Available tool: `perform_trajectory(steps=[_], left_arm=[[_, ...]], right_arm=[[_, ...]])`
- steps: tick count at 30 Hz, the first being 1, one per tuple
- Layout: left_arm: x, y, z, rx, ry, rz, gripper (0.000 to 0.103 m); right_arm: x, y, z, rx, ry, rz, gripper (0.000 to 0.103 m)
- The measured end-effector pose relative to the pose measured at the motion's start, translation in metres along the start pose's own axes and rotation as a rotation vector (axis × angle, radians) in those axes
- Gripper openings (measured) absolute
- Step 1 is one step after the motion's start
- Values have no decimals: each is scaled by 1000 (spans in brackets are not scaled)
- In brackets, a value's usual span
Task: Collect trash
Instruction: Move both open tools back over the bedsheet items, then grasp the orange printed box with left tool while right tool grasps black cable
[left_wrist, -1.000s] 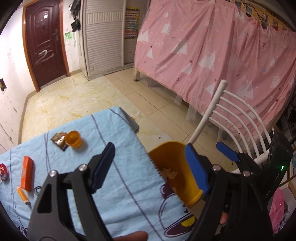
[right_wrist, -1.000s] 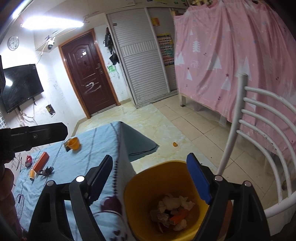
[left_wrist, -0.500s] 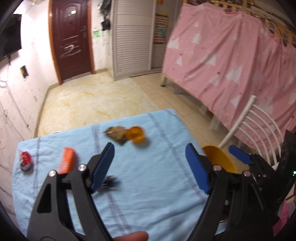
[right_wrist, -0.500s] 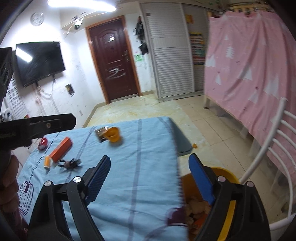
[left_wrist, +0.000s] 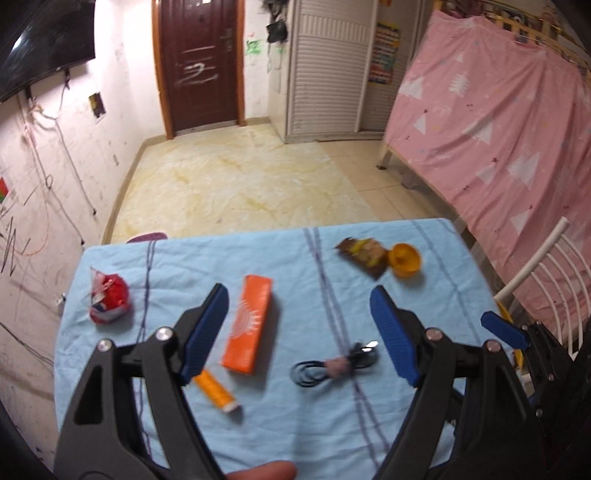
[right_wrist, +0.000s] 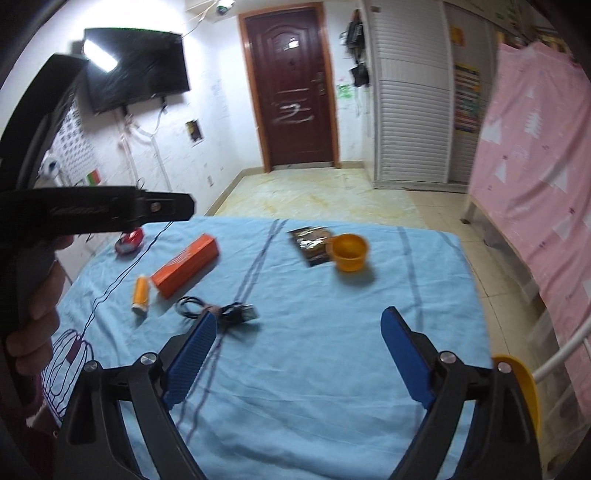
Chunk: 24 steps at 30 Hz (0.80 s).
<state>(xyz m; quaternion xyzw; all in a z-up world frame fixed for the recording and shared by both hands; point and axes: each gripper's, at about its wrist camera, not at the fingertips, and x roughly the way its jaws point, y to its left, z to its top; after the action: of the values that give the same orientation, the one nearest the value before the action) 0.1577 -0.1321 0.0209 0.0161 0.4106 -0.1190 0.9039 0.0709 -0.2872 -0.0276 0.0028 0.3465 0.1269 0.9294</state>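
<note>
On the blue tablecloth (left_wrist: 280, 413) lie a crumpled red wrapper (left_wrist: 109, 300), an orange box (left_wrist: 250, 329), a small orange tube (left_wrist: 216, 389), a coiled black cable (left_wrist: 334, 366), a brown snack wrapper (left_wrist: 365, 255) and an orange cup (left_wrist: 405, 259). My left gripper (left_wrist: 301, 334) is open and empty above the box and cable. My right gripper (right_wrist: 299, 352) is open and empty over the cloth, near the cable (right_wrist: 218, 312). The yellow trash bin's rim (right_wrist: 524, 387) shows at the table's right edge.
A white chair (left_wrist: 543, 258) stands right of the table beside a bed with pink curtains (left_wrist: 498, 129). The tiled floor (left_wrist: 236, 184) lies beyond the table's far edge, with a brown door (left_wrist: 199, 62) and a white wardrobe (left_wrist: 325, 66) behind.
Both grippers swung left from over the yellow bin to over the table. The bin has slid out to the right edge of view; the table's items now lie ahead.
</note>
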Motion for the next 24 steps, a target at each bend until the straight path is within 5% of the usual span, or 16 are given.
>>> perform_trajectory(steps=[24], left_arm=[[79,41,-11,-24,207,36,69]], right_arm=[[67,60,9,-85,139,122,88]])
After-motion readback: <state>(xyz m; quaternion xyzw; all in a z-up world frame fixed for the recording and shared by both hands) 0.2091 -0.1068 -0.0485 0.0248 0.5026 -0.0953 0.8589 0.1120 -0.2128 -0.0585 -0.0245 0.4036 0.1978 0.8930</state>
